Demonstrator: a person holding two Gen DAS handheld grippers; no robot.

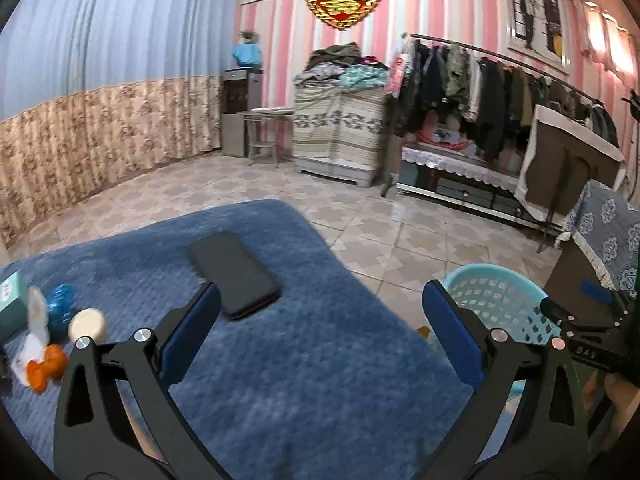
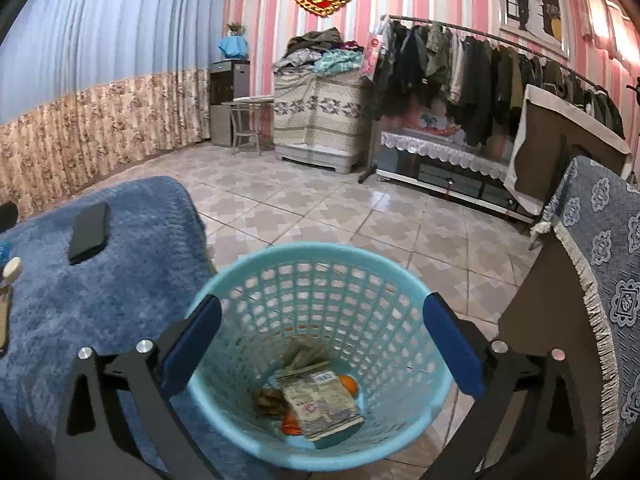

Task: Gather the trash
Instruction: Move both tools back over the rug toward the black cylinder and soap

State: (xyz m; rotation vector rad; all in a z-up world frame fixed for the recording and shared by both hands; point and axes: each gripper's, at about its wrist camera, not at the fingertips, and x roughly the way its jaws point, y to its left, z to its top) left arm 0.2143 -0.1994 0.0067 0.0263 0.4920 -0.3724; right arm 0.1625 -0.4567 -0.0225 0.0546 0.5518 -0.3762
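Observation:
A light blue plastic basket (image 2: 404, 292) stands on the floor beside the blue-covered table (image 2: 120, 304). In it lie a crumpled printed packet (image 2: 320, 404), orange peel (image 2: 347, 384) and brown scraps (image 2: 270, 400). My right gripper (image 2: 320, 344) is open and empty, right above the basket. My left gripper (image 1: 320, 328) is open and empty over the blue cover (image 1: 304, 360). On the table's left lie orange peel pieces (image 1: 46, 366), a white wrapper (image 1: 38, 316), a cream round lid (image 1: 88, 324) and a blue crumpled thing (image 1: 62, 300). The basket also shows in the left wrist view (image 1: 492, 296).
A black phone (image 1: 234, 274) lies on the cover ahead of the left gripper; it also shows in the right wrist view (image 2: 90, 232). A teal box (image 1: 12, 304) sits at the far left. A chair with blue patterned cloth (image 2: 608, 264) stands right of the basket. Tiled floor (image 2: 320, 208) lies beyond.

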